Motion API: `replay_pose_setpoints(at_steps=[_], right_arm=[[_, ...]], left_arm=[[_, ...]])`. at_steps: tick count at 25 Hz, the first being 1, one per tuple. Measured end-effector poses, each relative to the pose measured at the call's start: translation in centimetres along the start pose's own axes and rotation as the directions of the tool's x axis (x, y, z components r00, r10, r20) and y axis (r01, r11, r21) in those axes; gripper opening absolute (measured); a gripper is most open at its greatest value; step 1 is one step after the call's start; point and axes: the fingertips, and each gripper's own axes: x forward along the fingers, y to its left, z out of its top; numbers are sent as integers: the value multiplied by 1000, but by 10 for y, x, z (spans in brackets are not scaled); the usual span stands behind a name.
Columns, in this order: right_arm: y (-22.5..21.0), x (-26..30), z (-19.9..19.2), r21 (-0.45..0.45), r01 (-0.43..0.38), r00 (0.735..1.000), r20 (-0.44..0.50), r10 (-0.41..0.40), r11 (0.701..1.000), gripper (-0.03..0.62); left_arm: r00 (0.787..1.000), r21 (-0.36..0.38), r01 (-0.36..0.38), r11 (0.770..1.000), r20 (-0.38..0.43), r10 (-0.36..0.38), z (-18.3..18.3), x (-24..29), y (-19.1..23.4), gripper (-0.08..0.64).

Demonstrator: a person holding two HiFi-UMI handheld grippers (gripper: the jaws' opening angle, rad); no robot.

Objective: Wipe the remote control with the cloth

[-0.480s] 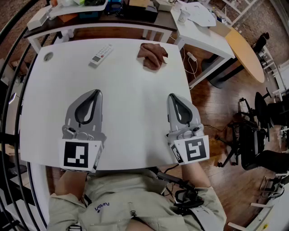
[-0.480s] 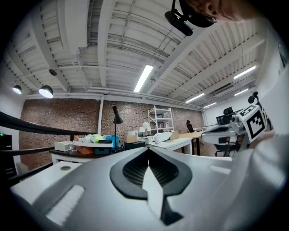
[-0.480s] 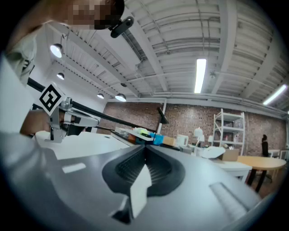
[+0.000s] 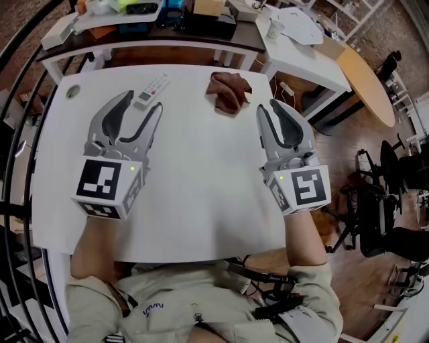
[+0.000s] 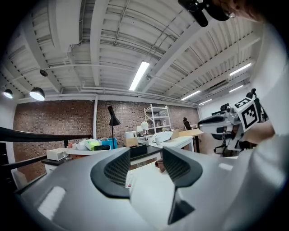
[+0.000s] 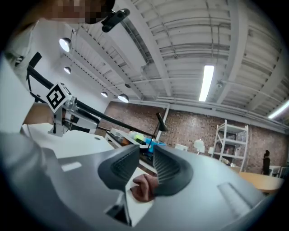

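Observation:
The white remote control (image 4: pixel 150 88) lies near the far edge of the white table (image 4: pixel 201 174). My left gripper (image 4: pixel 143 102) is held level just short of it, jaws open, nothing between the pads. In the left gripper view the remote (image 5: pixel 131 180) shows through the gap of the left gripper (image 5: pixel 145 168). The crumpled brown cloth (image 4: pixel 228 90) sits to the remote's right. My right gripper (image 4: pixel 269 107) hovers to its right and a little nearer me, jaws slightly apart and empty. In the right gripper view the cloth (image 6: pixel 143 188) lies just beyond the right gripper (image 6: pixel 146 167).
A small round disc (image 4: pixel 72 92) lies at the table's far left corner. A dark cluttered bench (image 4: pixel 147 17) stands behind, a second white table (image 4: pixel 301 47) and a round wooden one (image 4: pixel 365 77) at right. Office chairs (image 4: pixel 395 201) stand on the right; black railings (image 4: pixel 17 134) curve on the left.
Both grippers have lifted and moved forward toward the remote and cloth. The left jaws have spread wide from shut; the right jaws have parted a little.

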Motion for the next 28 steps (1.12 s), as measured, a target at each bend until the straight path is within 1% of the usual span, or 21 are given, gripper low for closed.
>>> replay_pose_setpoints(at_steps=[3,6,11,17,19,24,28], right_arm=[[-13,18,1,-4,11,1000,1,-11,1000,106],[-25,33,-3,4,26,1000,-7,-26,1000,126],[-41,55,-15,47,60,998,-25,-59,997,137],[-53,82,-40,92,86,994,-80,-78,992,189],[-55,91,-47,108,87,993,-95,-77,990,198],[-58,108,-55,159,74,993,-99,-59,984,207],[-58,127,-66,167,47,990,-136,-25,985,244]], left_arm=[[1000,-22,-6,1000,-15,6,-6,14,13,215],[1000,-28,-18,999,-26,17,-11,26,22,219],[999,-36,-37,999,-26,36,-13,43,42,219],[996,-102,-37,994,-87,28,-33,70,60,284],[994,-112,-40,993,-110,27,-42,78,66,299],[990,-143,-41,989,-137,21,-62,96,73,305],[990,-175,-33,984,-143,8,-68,116,79,336]])
